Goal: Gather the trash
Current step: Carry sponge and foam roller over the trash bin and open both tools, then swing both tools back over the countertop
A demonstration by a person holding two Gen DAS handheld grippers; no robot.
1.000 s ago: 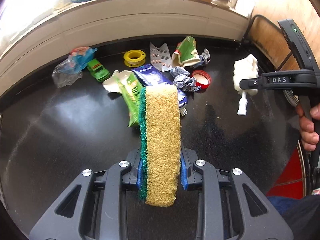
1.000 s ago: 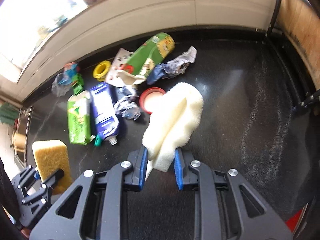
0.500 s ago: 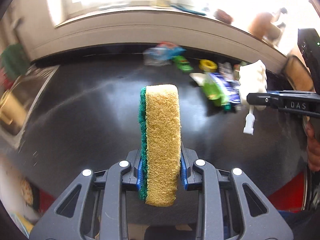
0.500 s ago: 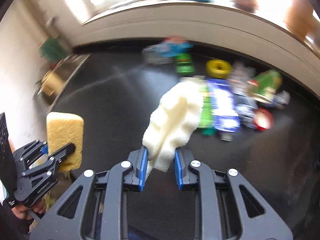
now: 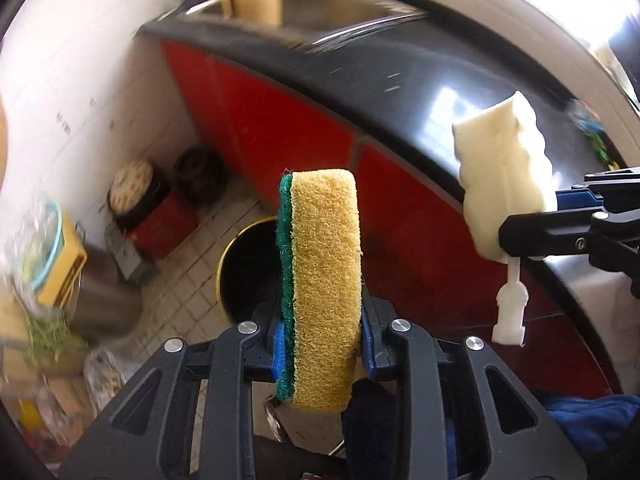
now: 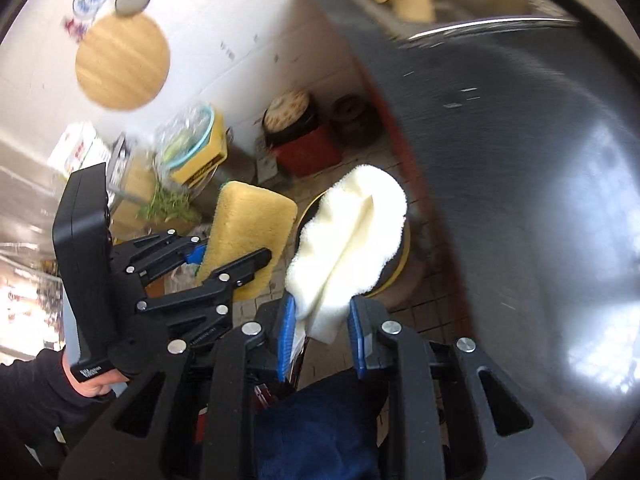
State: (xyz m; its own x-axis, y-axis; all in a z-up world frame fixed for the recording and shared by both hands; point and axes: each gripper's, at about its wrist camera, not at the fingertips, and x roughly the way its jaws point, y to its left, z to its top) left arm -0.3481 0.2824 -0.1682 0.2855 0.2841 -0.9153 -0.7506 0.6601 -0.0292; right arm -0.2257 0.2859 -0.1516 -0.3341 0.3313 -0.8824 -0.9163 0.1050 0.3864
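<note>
The yellow sponge (image 5: 324, 292) at frame centre looks coarse and porous, with a rough green scouring layer on its left face. The white foam piece (image 5: 500, 184) at right is soft, matt and finely pitted. The table (image 5: 420, 80) above is glossy black, mirroring window light. Red cabinet fronts (image 5: 260, 120) are smooth and shiny. The round board (image 6: 122, 60), upper left, is pale wood.

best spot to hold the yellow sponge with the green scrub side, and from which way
Across its thickness at one short end, as the left gripper does: one pad on the green scrub face, one on the yellow face of the sponge. The broad flat faces suit the pads, and the rest stands clear above the bin.
</note>
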